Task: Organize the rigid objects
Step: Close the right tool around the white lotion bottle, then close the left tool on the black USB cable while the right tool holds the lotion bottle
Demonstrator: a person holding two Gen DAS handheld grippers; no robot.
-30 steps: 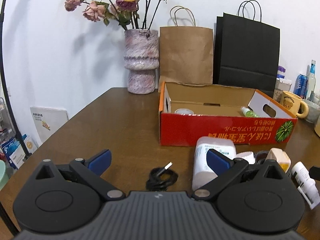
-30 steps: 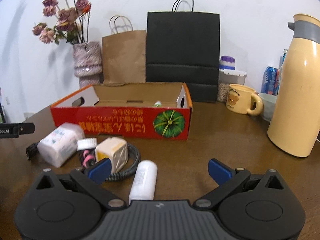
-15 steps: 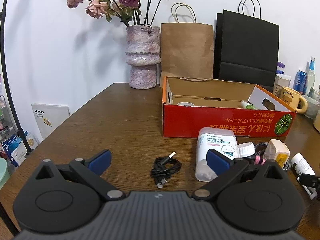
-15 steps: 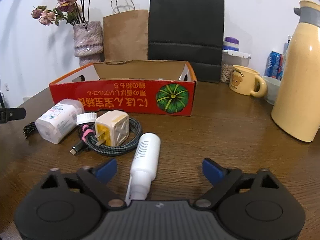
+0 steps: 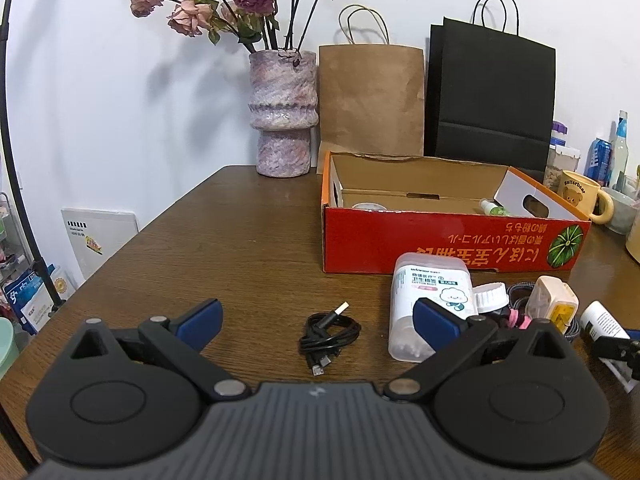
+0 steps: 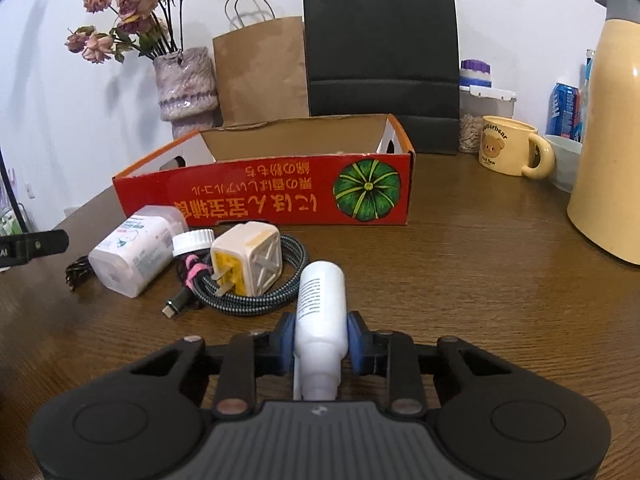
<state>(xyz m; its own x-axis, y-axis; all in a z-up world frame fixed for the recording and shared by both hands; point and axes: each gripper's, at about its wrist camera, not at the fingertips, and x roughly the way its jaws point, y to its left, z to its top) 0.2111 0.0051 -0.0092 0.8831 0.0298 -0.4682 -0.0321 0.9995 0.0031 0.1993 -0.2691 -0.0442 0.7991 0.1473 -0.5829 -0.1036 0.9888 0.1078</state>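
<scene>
My right gripper (image 6: 321, 342) is shut on a white bottle (image 6: 321, 308) that lies on the wooden table, cap end towards me. Beyond it lie a white and yellow plug cube (image 6: 246, 258) on a coiled braided cable (image 6: 256, 292), a white cap (image 6: 193, 241) and a cotton swab box (image 6: 136, 250). The red cardboard box (image 6: 280, 196) stands open behind them. My left gripper (image 5: 316, 318) is open and empty above a coiled black USB cable (image 5: 328, 334). The swab box (image 5: 430, 300) lies by its right finger. The red box (image 5: 452, 240) holds a small green bottle (image 5: 494, 208).
A vase of dried roses (image 5: 284, 112), a brown paper bag (image 5: 372, 96) and a black paper bag (image 5: 492, 92) stand along the wall. A cream thermos (image 6: 612, 128), a bear mug (image 6: 510, 146), a bowl and cans stand at the right. The table's left edge (image 5: 132, 248) drops off.
My right gripper has moved forward over the white bottle and shut on it. My left gripper has drawn back slightly and stays open.
</scene>
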